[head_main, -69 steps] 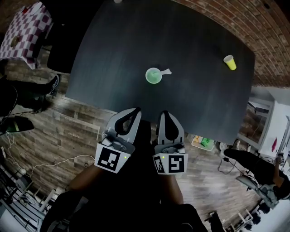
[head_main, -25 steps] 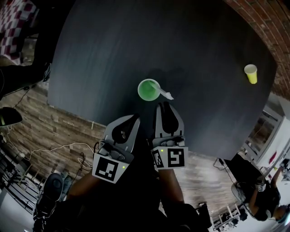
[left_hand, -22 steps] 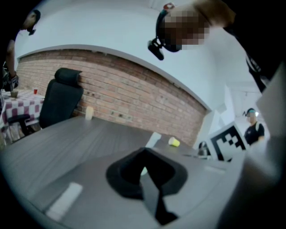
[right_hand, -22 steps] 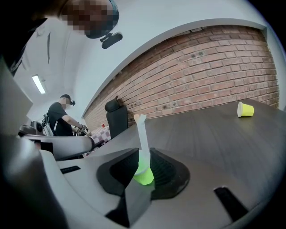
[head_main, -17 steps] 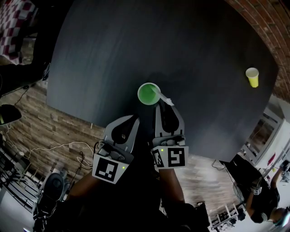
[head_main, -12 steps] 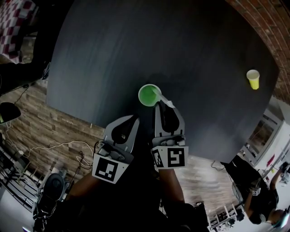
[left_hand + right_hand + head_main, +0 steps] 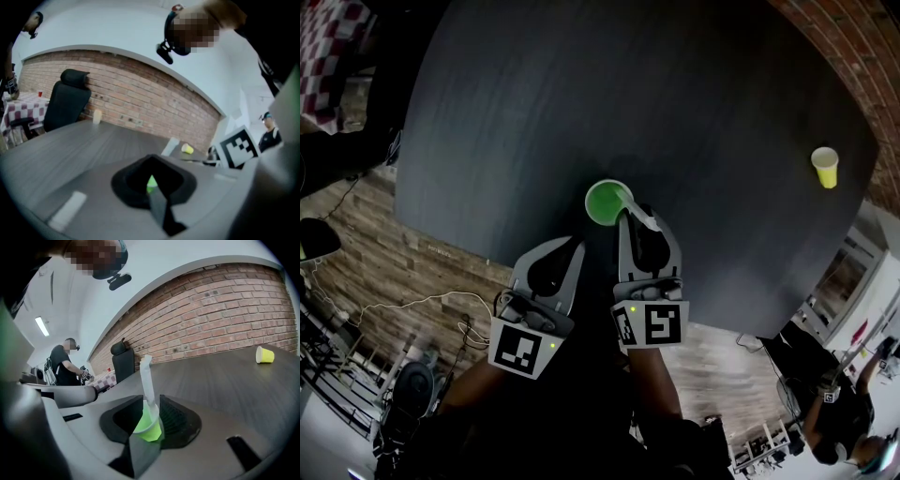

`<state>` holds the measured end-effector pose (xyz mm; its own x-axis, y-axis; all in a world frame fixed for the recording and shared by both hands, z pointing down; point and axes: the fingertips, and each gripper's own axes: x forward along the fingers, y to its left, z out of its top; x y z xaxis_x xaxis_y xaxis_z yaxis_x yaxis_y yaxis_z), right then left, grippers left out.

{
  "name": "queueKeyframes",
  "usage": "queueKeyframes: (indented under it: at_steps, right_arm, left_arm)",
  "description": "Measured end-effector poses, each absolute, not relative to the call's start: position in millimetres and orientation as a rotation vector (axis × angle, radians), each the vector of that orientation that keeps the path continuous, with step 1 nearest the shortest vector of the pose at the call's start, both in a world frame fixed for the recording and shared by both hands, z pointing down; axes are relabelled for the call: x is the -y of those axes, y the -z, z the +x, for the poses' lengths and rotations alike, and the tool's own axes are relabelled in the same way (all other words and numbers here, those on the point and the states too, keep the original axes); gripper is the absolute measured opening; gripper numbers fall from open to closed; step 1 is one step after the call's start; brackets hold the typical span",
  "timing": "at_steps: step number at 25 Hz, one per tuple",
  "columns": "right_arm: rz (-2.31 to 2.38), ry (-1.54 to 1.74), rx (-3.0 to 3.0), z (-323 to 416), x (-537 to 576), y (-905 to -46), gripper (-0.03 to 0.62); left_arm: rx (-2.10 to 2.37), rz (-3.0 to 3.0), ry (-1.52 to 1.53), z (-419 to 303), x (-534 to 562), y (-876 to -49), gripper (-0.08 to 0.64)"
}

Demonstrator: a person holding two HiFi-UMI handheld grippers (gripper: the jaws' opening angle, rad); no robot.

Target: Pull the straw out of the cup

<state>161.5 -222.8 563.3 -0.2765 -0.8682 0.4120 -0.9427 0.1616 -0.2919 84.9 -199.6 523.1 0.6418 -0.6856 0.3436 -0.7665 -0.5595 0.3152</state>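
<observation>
right gripper (image 7: 151,403) jaws apart, not clamped. straw (image 7: 147,376) near upright between them, rising from cup (image 7: 149,429) at tips. left gripper (image 7: 151,161) tips together, empty, cup farther ahead. right nearer.

**Q:** Which inscriptions are legible in this figure?

**A:** None. No word, number or brand name can be read on any surface.

**Q:** What, then, are the printed panels at the rear of each tool?

**A:** They are square markers, black blocks on white. One faces upward on the cube (image 7: 525,344) behind the jaws of the left gripper (image 7: 566,246). Two more sit side by side on the cube (image 7: 653,325) behind the jaws of the right gripper (image 7: 642,220). A marker of the same kind appears in the left gripper view, to the right of its jaws. These patterns carry no letters or digits.
</observation>
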Motion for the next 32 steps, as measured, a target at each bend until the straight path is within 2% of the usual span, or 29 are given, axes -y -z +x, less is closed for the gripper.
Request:
queueKeyframes:
  at_steps: [13,32]
  right_arm:
    - [1.795,-0.746,2.263,159.0,229.4,-567.0,0.081]
    - [1.803,-0.696,2.234,155.6,229.8,-563.8,0.046]
  left_arm:
    - [1.129,2.417,-0.255,86.5,200.9,-527.7,0.005]
    - [1.133,2.412,-0.238,77.8,198.3,-524.1,0.005]
